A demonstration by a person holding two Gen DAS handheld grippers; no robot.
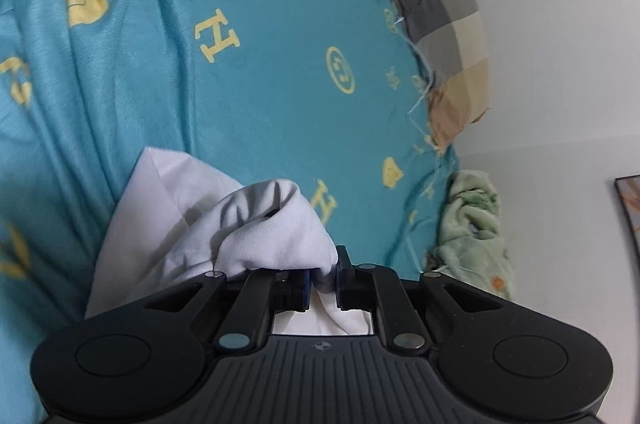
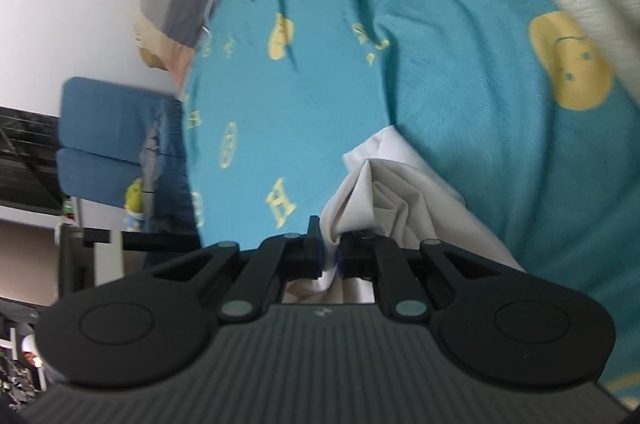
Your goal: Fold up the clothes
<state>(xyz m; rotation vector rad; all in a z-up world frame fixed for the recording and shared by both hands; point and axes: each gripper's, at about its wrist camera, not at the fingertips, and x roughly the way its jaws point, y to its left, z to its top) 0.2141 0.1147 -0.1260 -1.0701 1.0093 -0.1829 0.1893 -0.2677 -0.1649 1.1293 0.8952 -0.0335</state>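
Soft white cloth garment (image 1: 224,224), bunched over blue bed cover (image 1: 280,24), pinched tight in left gripper (image 1: 323,274) and right gripper (image 2: 330,250). Not folded flat; how far along, unclear.

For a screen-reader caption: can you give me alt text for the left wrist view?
The left gripper is shut on a bunched white garment lying on a teal blanket with yellow letters and smiley faces. A checked pillow lies at the blanket's right edge, by a white wall.
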